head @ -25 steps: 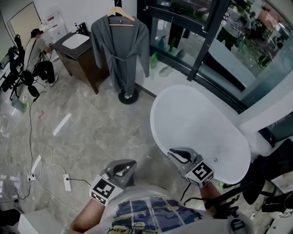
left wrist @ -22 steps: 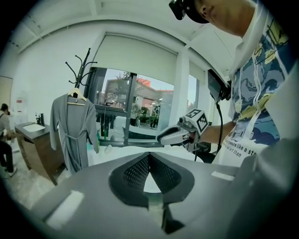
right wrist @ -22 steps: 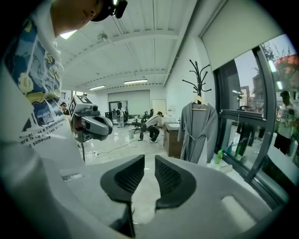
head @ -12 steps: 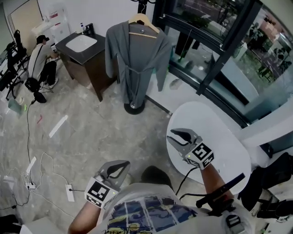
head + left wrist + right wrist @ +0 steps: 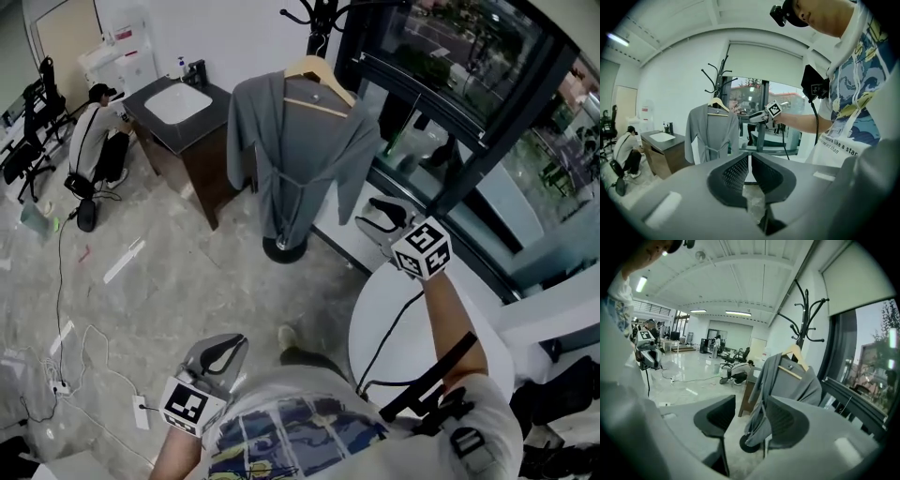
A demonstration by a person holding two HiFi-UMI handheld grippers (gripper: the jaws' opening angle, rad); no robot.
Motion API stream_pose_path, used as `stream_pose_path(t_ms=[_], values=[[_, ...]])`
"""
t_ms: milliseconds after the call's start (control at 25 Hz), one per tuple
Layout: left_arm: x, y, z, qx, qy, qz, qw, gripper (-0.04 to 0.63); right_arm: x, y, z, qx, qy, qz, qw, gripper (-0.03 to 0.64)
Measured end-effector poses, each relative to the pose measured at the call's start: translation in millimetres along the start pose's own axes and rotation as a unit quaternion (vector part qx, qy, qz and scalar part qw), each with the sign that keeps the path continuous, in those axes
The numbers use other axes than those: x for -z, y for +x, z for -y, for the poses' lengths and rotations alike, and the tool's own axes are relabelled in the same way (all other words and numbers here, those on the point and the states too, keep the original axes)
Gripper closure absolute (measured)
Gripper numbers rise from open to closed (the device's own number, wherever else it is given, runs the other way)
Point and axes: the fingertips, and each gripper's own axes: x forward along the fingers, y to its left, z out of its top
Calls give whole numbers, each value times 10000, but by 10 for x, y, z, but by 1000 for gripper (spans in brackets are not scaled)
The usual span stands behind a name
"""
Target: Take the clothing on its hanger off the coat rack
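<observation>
A grey robe [image 5: 298, 164] hangs on a wooden hanger [image 5: 322, 78] from the black coat rack [image 5: 317, 13], whose round base [image 5: 284, 250] stands on the floor. My right gripper [image 5: 377, 215] is raised just right of the robe's sleeve, apart from it. Its jaws are opening and nothing is between them. In the right gripper view the robe [image 5: 790, 380] and hanger [image 5: 796, 355] show beyond the right gripper [image 5: 750, 416]. My left gripper [image 5: 217, 354] hangs low near my body, shut and empty. From the left gripper [image 5: 750, 161] the robe [image 5: 711, 133] is far off.
A dark vanity cabinet with a white sink [image 5: 182, 103] stands left of the rack, and a person [image 5: 97, 141] crouches beside it. A white round-edged tub [image 5: 403, 328] lies below my right arm. Black window frames [image 5: 450, 122] run behind. Cables and a power strip [image 5: 139, 411] lie on the floor.
My right gripper has risen and moved forward to beside the robe, with its jaws spreading apart. The robe and rack have come nearer in view. The left gripper has stayed low.
</observation>
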Motion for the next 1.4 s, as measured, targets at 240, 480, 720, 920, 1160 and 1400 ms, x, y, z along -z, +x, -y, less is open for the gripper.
stream_pose_path(t_ms=[240, 480, 720, 920, 1160, 1400], values=[[-335, 461, -399, -267, -63, 154, 9995, 571, -427, 621, 1292, 273, -314, -53, 9991, 373], [-427, 820, -619, -413, -122, 112, 9990, 571, -630, 1162, 2178, 248, -257, -195, 9992, 336], [-496, 1047, -755, -556, -222, 35, 9982, 571, -712, 1662, 2480, -660, 207, -215, 9974, 290], [-502, 1130, -815, -634, -317, -6, 9975, 571, -675, 1955, 2353, -1603, 444, -594, 9843, 287], [-470, 1189, -848, -722, -392, -30, 9966, 572, -688, 2068, 2244, -1960, 227, -634, 9783, 577], [-410, 1135, -898, -727, -506, -80, 9960, 574, -761, 1984, 2195, -1695, 84, -419, 9846, 611]])
